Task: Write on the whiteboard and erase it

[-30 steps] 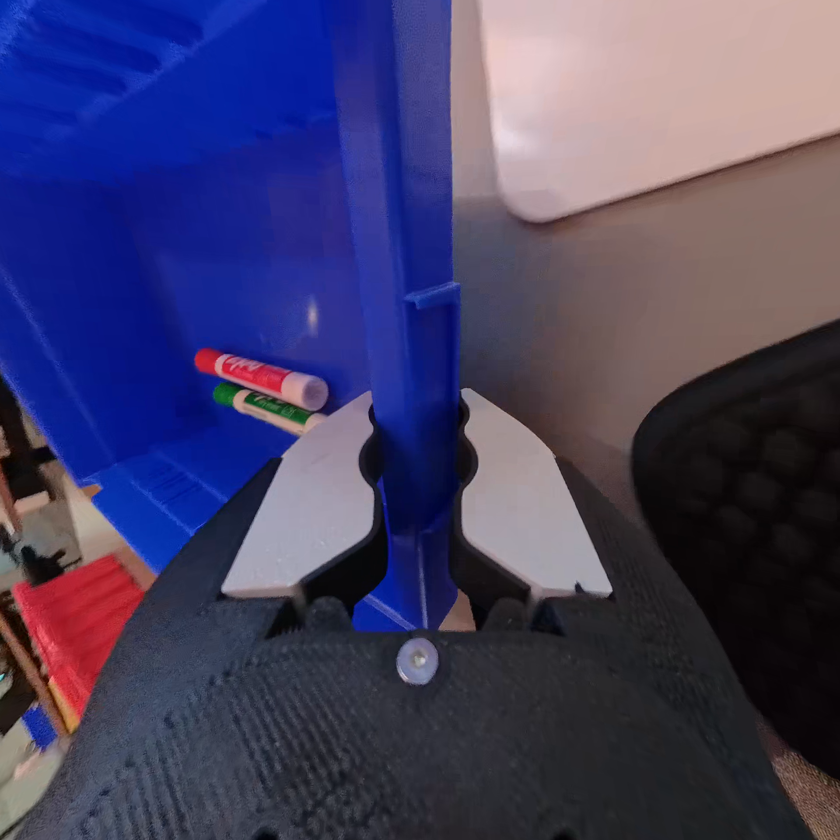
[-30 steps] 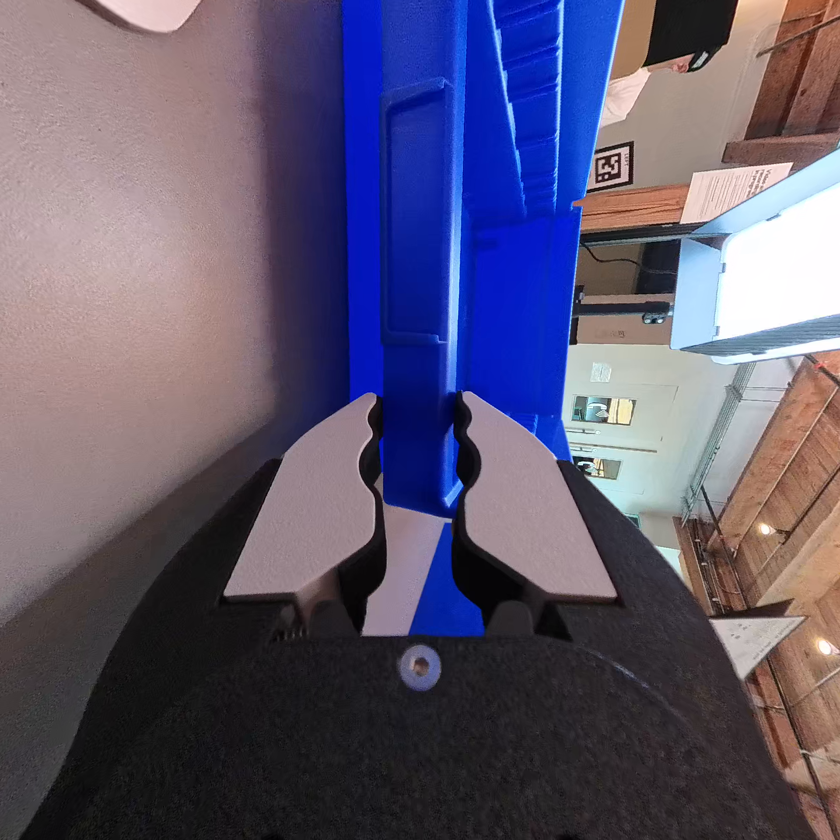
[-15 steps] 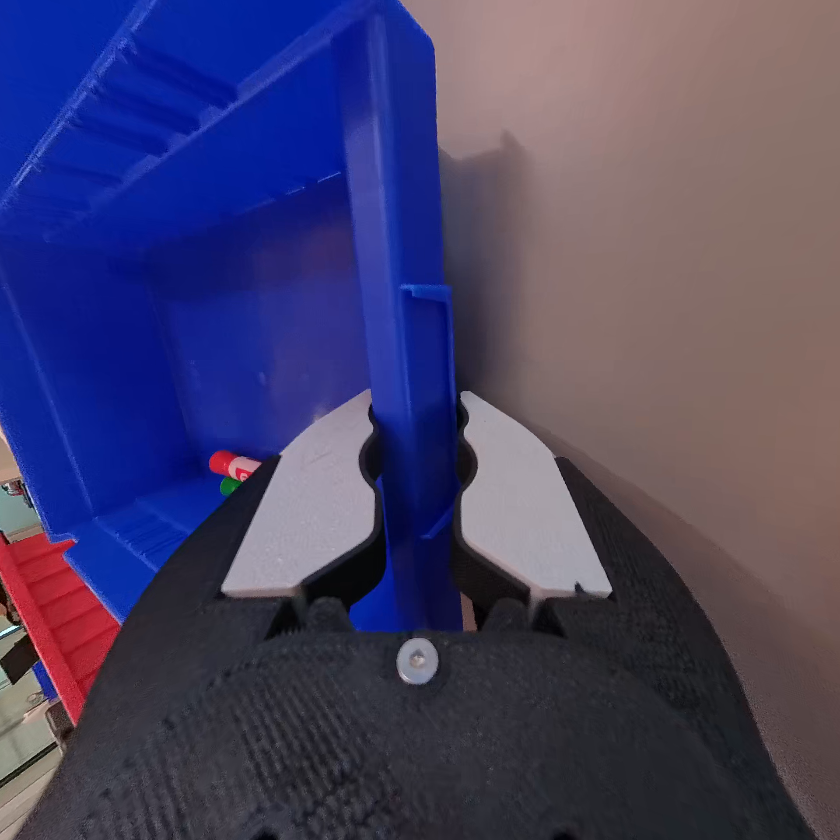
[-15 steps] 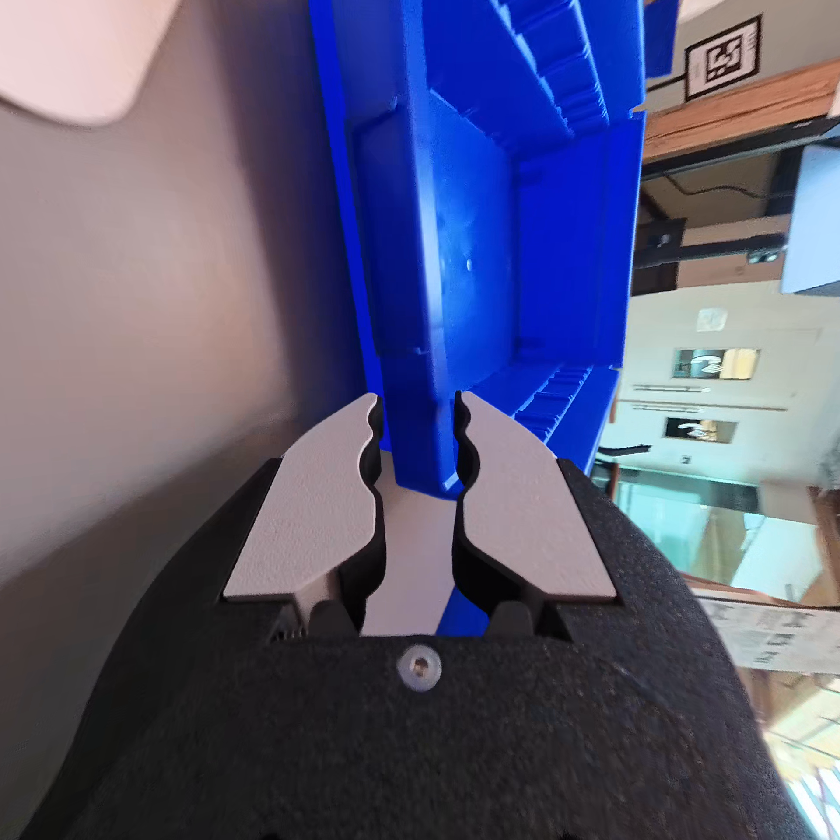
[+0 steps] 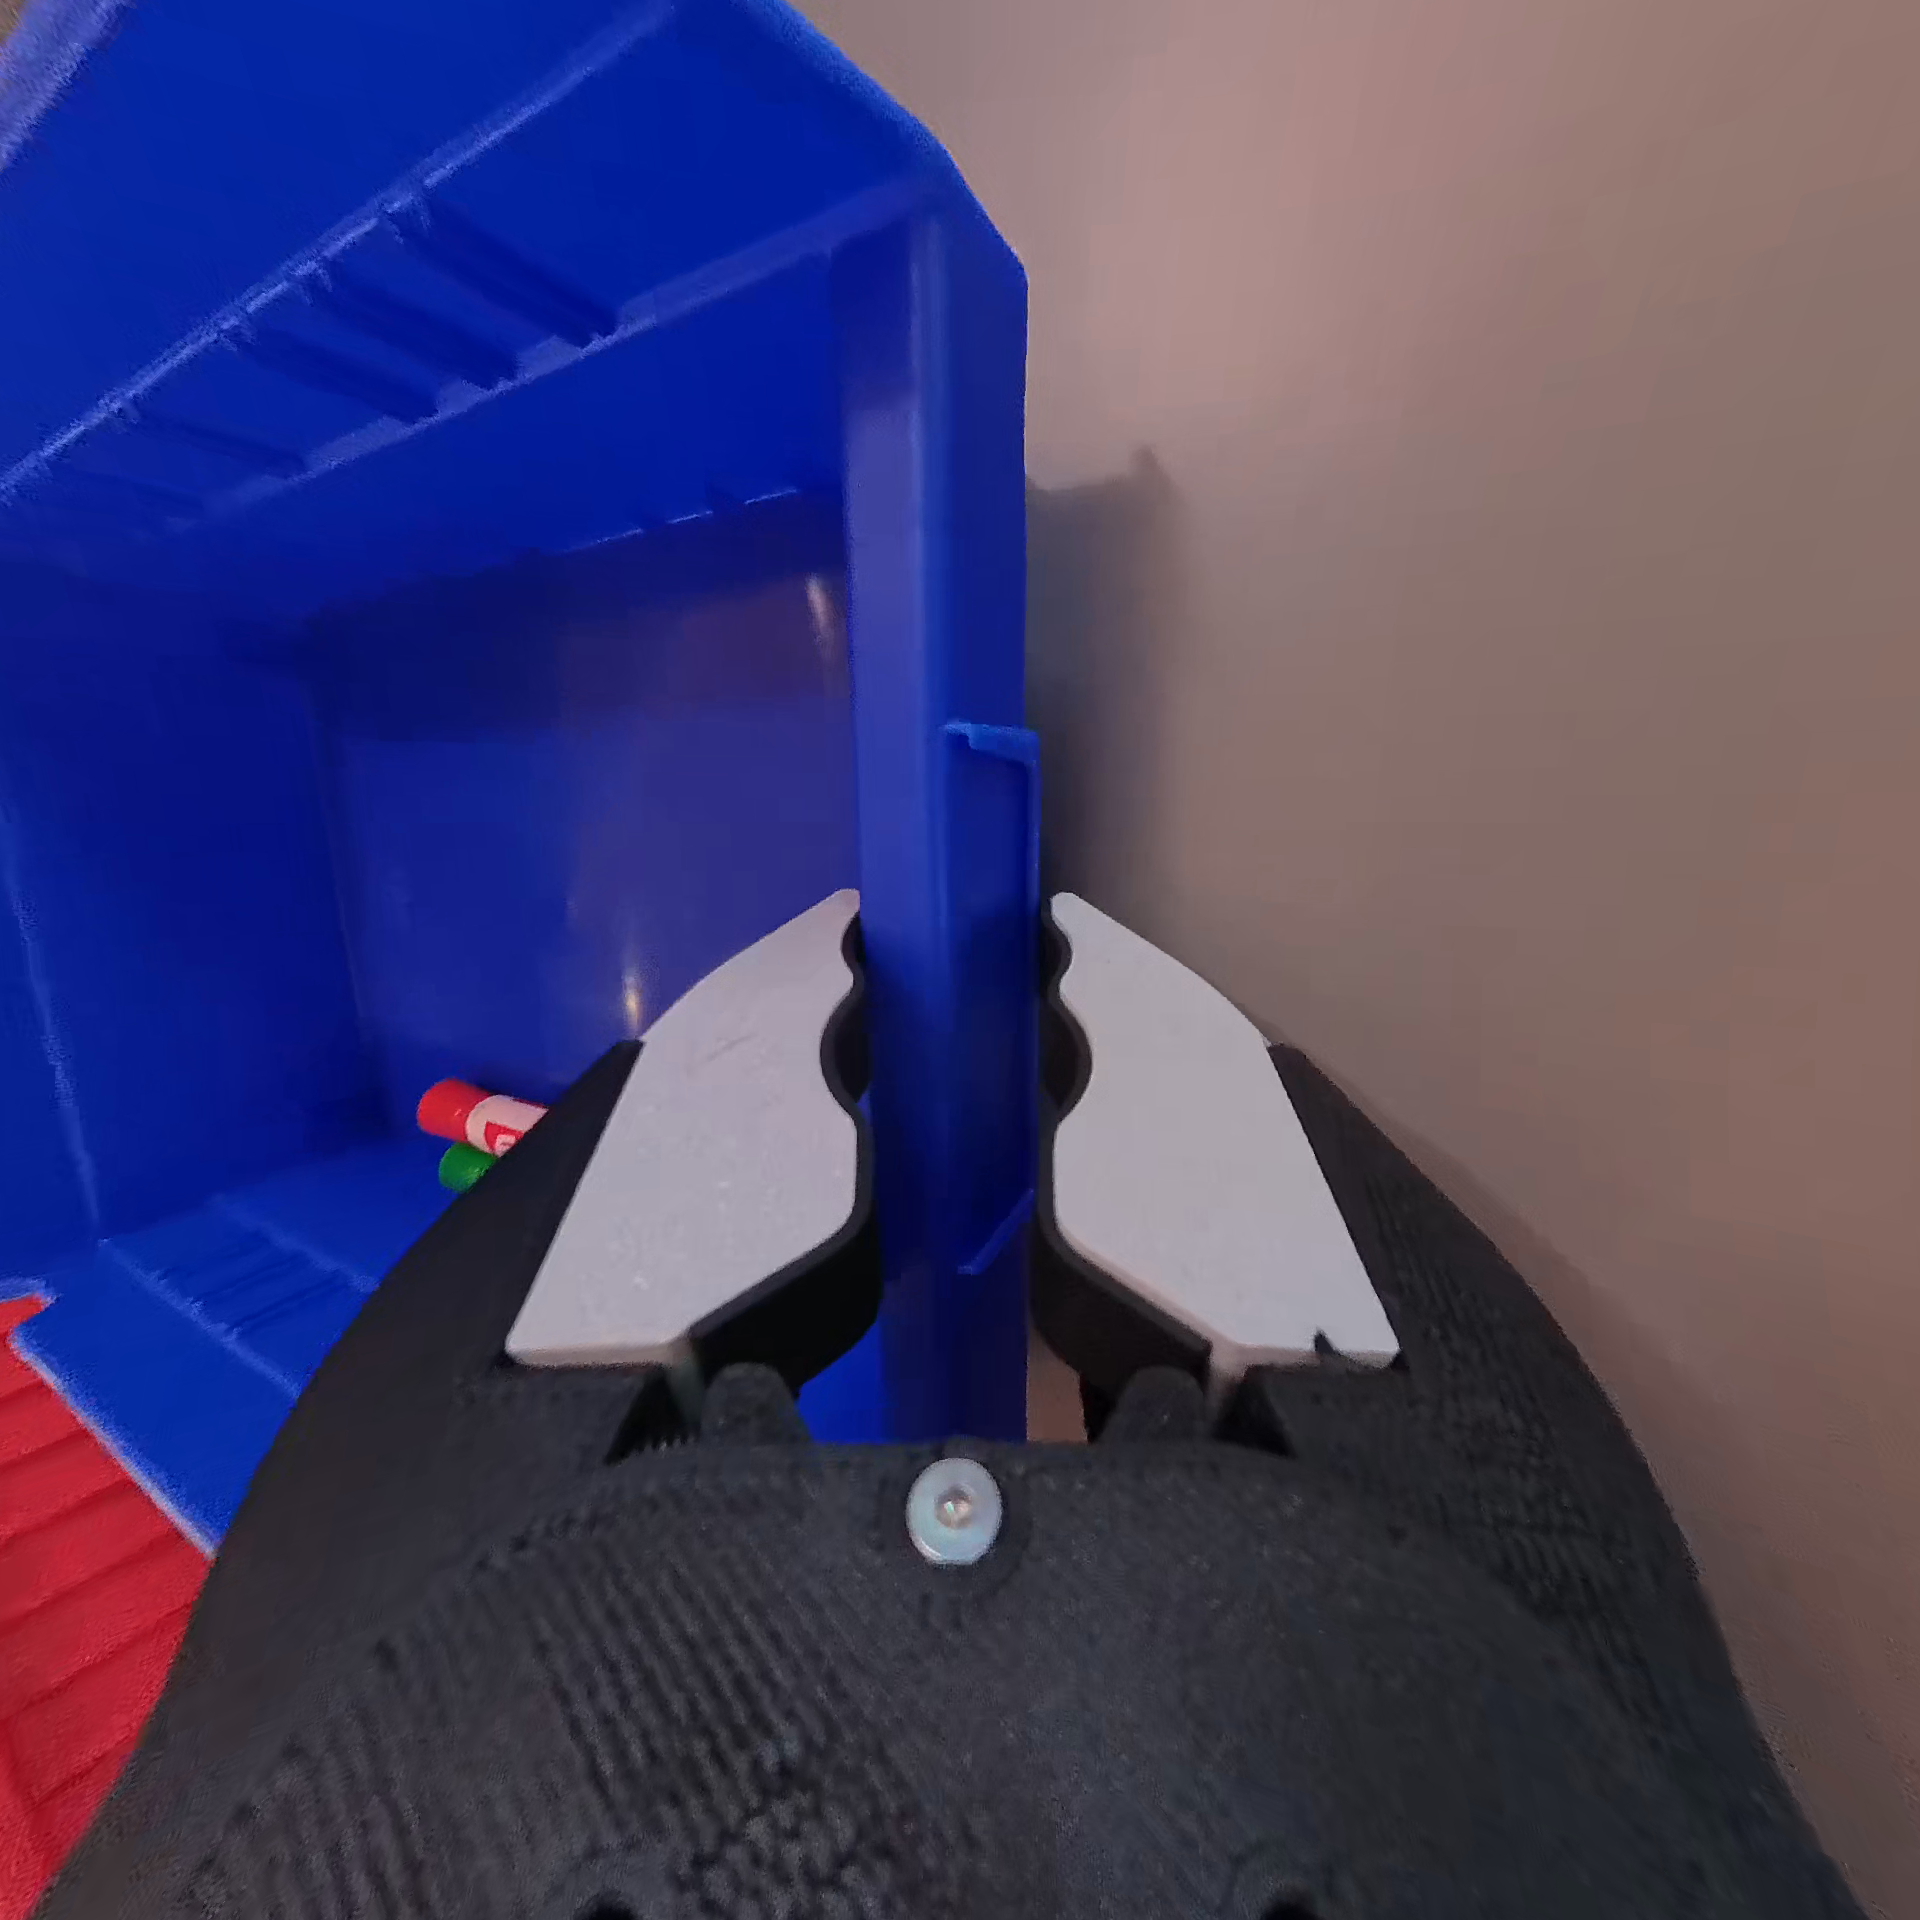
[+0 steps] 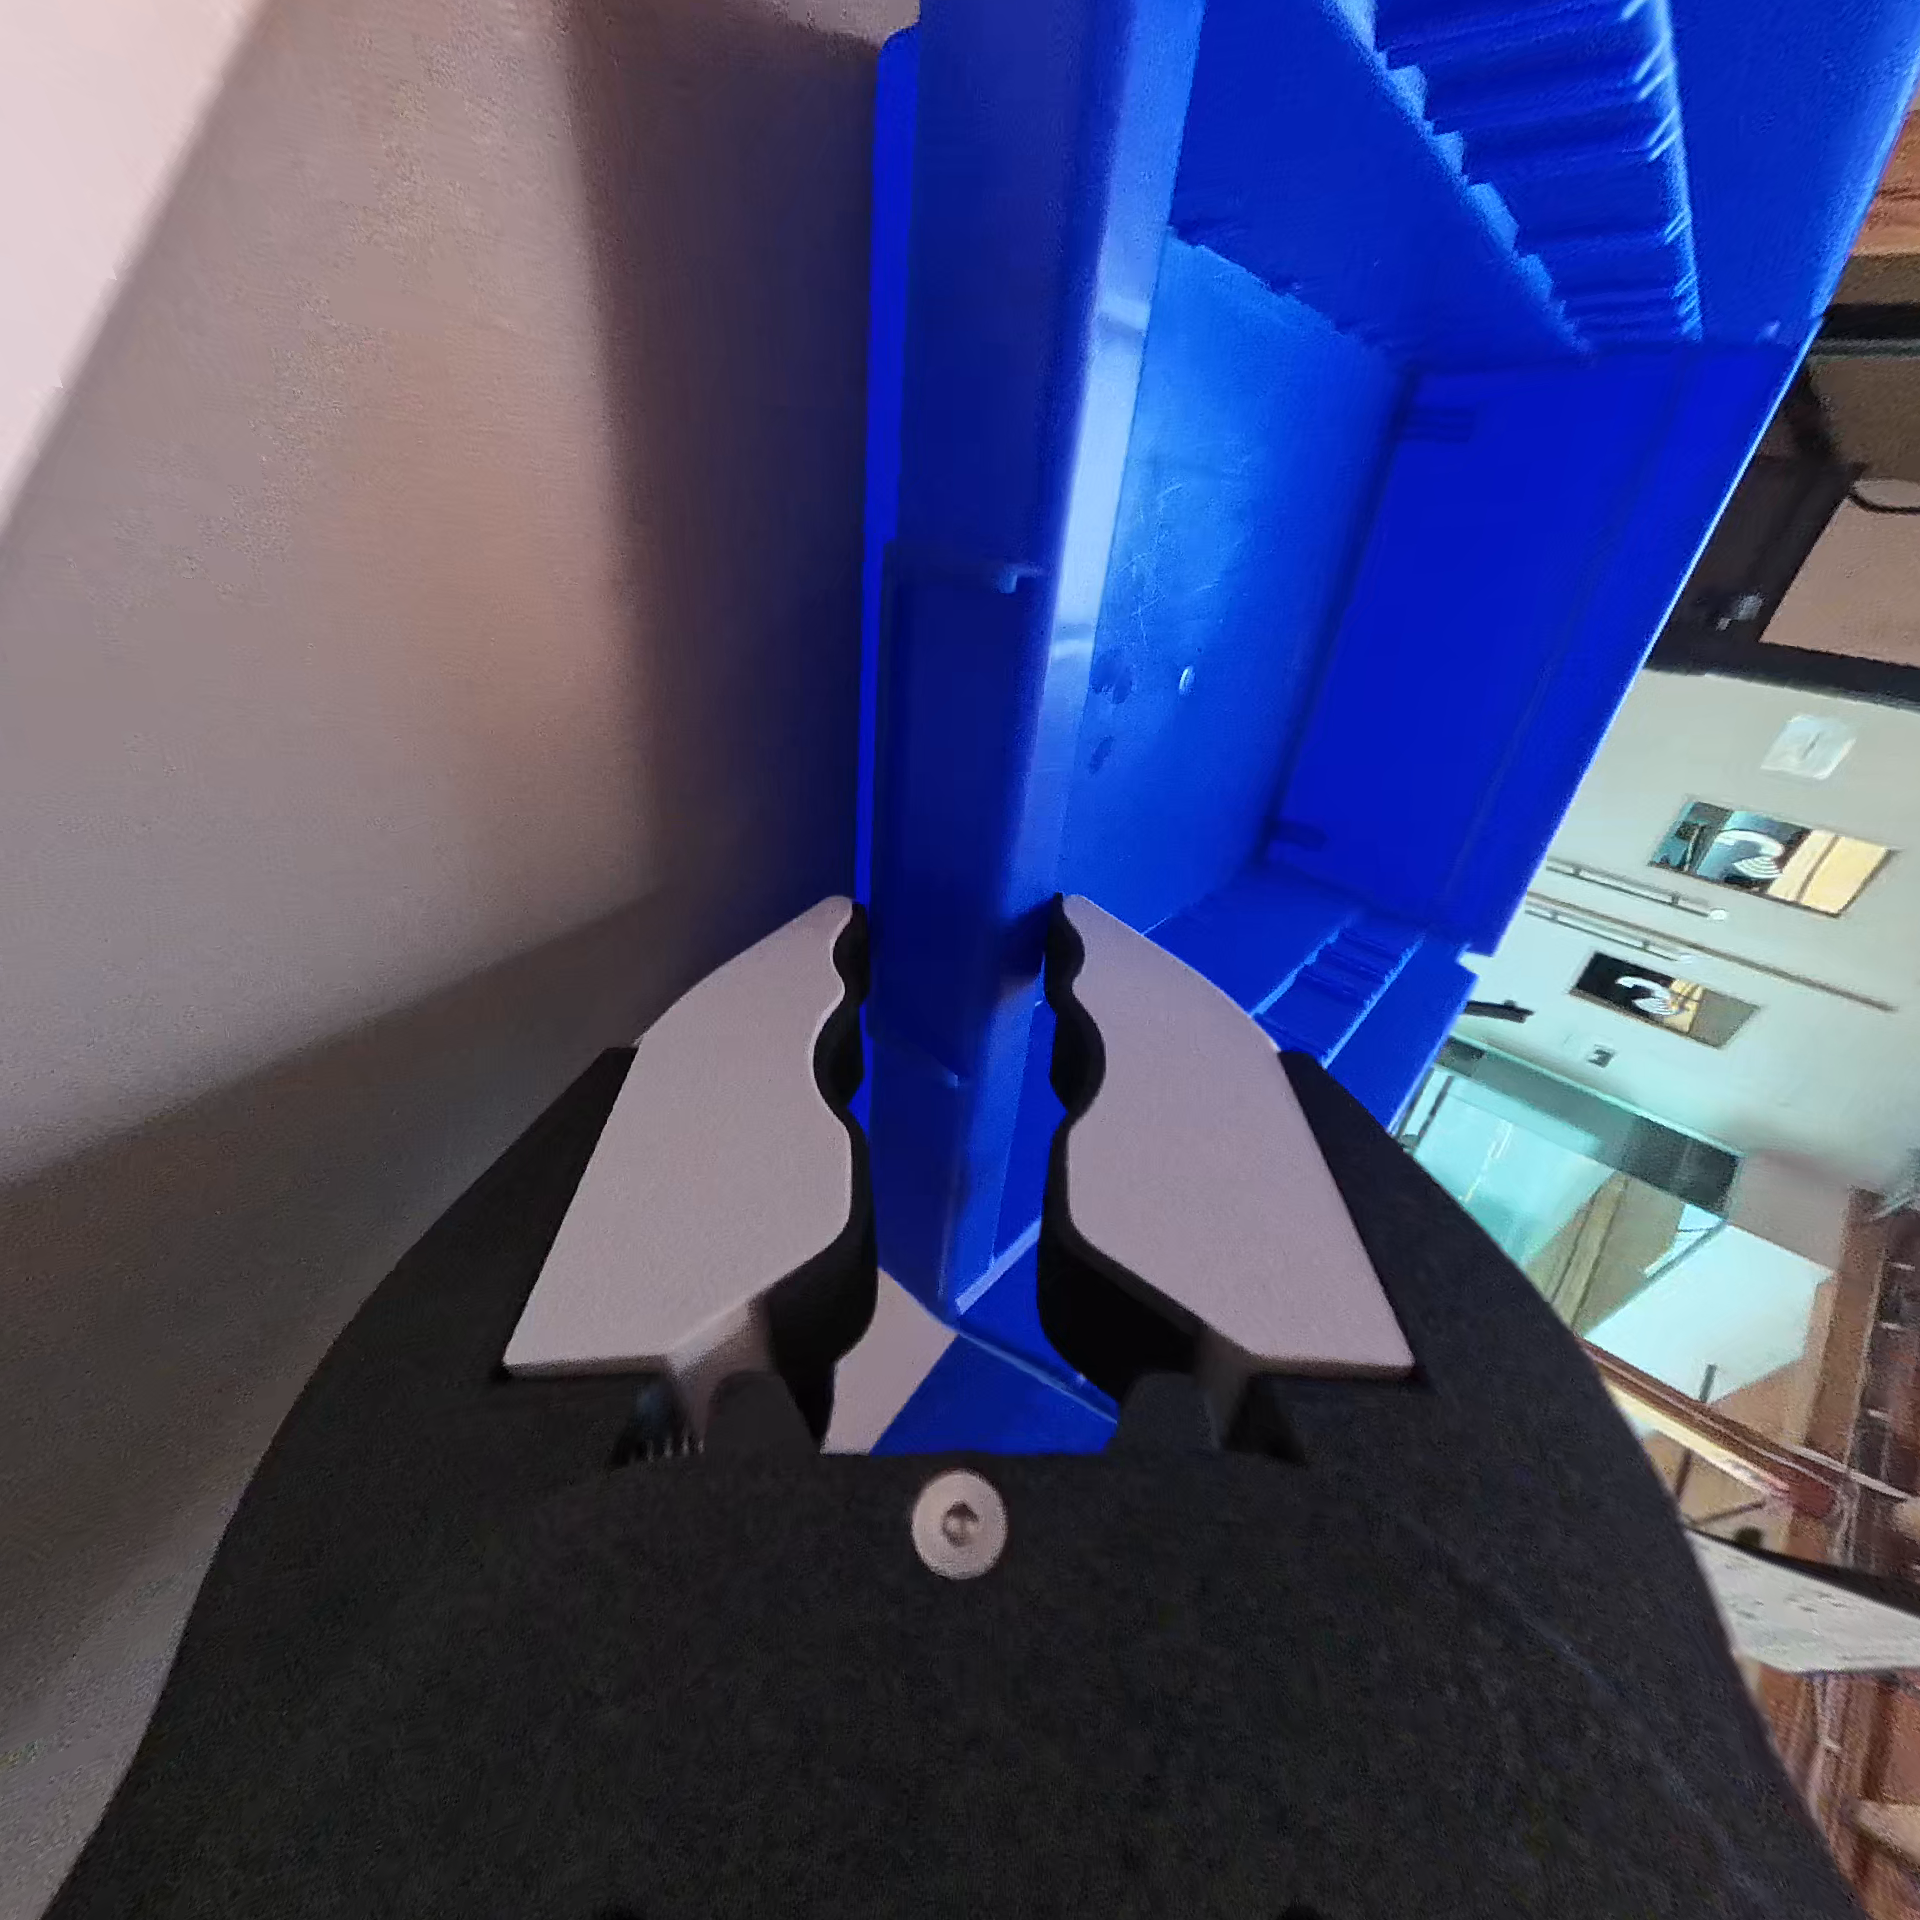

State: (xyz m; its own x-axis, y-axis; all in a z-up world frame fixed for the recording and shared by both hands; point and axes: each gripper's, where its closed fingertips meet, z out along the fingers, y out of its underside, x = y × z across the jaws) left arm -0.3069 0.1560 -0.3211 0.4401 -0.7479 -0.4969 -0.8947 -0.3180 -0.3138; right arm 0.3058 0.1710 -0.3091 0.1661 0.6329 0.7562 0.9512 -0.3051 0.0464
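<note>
Two grippers, left gripper [image 5: 951, 1081] and right gripper [image 6: 951, 1091], fingers clamped on blue bin [image 5: 582, 582] walls, red marker [image 5: 473, 1112] inside

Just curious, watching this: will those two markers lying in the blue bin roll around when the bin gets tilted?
Probably. The red-capped marker and green-capped marker look round and lie loose in the blue bin, so they would likely roll. They already rest against a wall, which may limit travel. The bin's smooth-looking floor offers little grip.

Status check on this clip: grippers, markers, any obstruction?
Left gripper and right gripper each clamp a blue bin wall. Red marker, green marker inside. No obstruction visible.
</note>
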